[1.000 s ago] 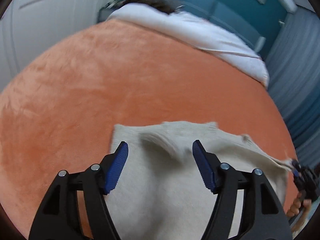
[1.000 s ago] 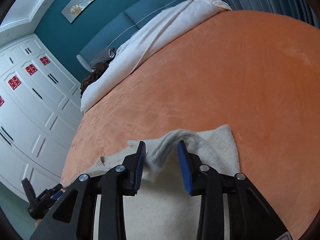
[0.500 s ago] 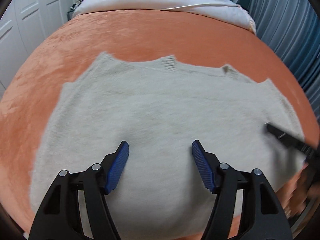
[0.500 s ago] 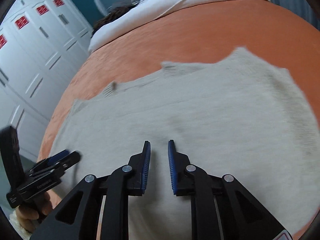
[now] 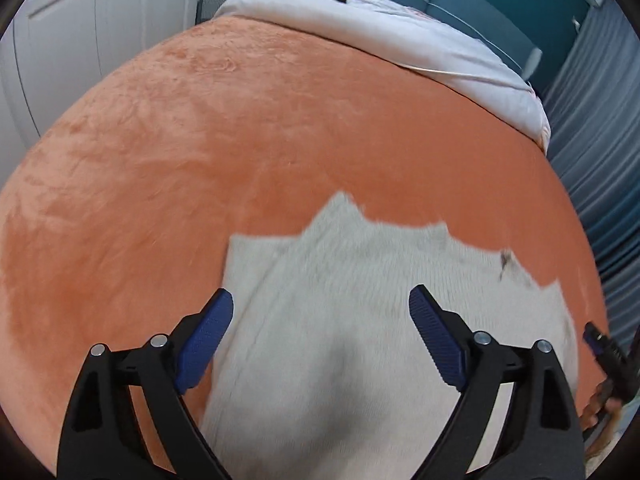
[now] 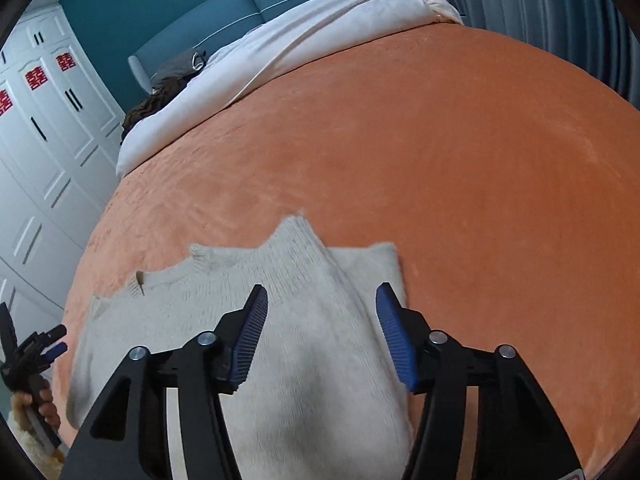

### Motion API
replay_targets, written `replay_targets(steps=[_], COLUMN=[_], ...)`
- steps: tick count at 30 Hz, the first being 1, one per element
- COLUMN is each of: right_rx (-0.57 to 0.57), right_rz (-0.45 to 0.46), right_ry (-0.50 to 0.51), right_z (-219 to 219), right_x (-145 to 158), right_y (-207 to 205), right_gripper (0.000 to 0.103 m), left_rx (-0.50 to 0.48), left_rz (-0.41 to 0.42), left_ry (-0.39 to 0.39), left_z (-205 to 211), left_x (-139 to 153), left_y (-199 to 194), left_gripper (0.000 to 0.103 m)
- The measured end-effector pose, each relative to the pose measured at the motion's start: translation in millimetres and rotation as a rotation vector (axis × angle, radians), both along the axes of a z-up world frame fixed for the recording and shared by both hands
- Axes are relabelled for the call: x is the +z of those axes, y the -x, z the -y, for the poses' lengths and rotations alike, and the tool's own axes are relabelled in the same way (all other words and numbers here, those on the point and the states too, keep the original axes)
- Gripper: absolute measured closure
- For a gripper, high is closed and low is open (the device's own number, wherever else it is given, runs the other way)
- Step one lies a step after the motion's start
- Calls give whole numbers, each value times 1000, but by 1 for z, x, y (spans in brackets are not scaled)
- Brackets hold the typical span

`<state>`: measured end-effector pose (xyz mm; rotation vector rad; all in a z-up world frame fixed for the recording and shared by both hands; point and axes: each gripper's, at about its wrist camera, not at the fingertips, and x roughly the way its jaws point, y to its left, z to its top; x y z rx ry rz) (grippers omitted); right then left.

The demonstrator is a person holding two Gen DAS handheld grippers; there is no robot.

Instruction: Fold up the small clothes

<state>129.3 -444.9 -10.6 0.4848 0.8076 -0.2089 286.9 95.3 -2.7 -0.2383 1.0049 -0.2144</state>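
Note:
A cream knitted garment [image 5: 360, 320] lies flat on the orange blanket [image 5: 240, 120] near the bed's front edge; it also shows in the right wrist view [image 6: 296, 304], with a folded layer along its right side. My left gripper [image 5: 320, 344] is open and empty, hovering over the garment's left part. My right gripper [image 6: 320, 340] is open and empty over the garment's right part. Each gripper appears at the edge of the other's view: the right one [image 5: 608, 356] and the left one [image 6: 36, 356].
A white duvet [image 5: 400, 36] lies across the head of the bed against a teal headboard [image 6: 256, 12]. White wardrobe doors [image 6: 44, 128] stand to the left, grey-blue curtains [image 5: 600, 120] to the right. Bare orange blanket [image 6: 440, 160] lies beyond the garment.
The right gripper went from holding a fold of the garment, to nearly shut, to open now. Both cameras swung over the spread garment and have tilted back up. The left gripper stayed open.

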Motion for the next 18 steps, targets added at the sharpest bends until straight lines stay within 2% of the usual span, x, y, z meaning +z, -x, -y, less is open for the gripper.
replay_targets(steps=[2, 4, 5, 6, 7, 10, 11, 13, 15, 17, 18], right_rx=[18, 18, 17, 26, 65, 104, 81, 18, -26, -36, -42], right_rz=[-50, -111, -133, -139, -120, 36, 89, 118, -4, -149, -133], right_ry=[3, -10, -1, 20, 33, 15, 3, -18, 12, -18, -15], right_z=[-2, -4, -7, -13, -19, -18, -9, 13, 31, 40, 37], right_x=[-10, -25, -31, -33, -28, 9, 23, 29, 1, -37, -36], right_y=[-27, -50, -56, -60, -60, -41, -30, -18, -24, -31, -26], right_gripper=[46, 46, 47, 65, 94, 95, 96, 96, 96, 96, 96], left_rx=[26, 57, 51, 33, 15, -17, -25, -20, -21, -13, -2], left_rz=[-62, -111, -122, -137, -153, -78, -58, -50, -89, -146, -140], left_ry=[18, 36, 41, 35, 32, 15, 0, -26, -77, -97, -82], left_z=[0, -2, 0, 3, 6, 7, 6, 0, 0, 0, -1], left_x=[-15, -30, -34, -36, -37, -15, -7, -3, -19, -39, -38], left_y=[-26, -39, -42, -41, -41, -29, -27, -34, -43, -48, -44], left_gripper=[15, 23, 48, 82, 96, 96, 96, 96, 96, 96, 96])
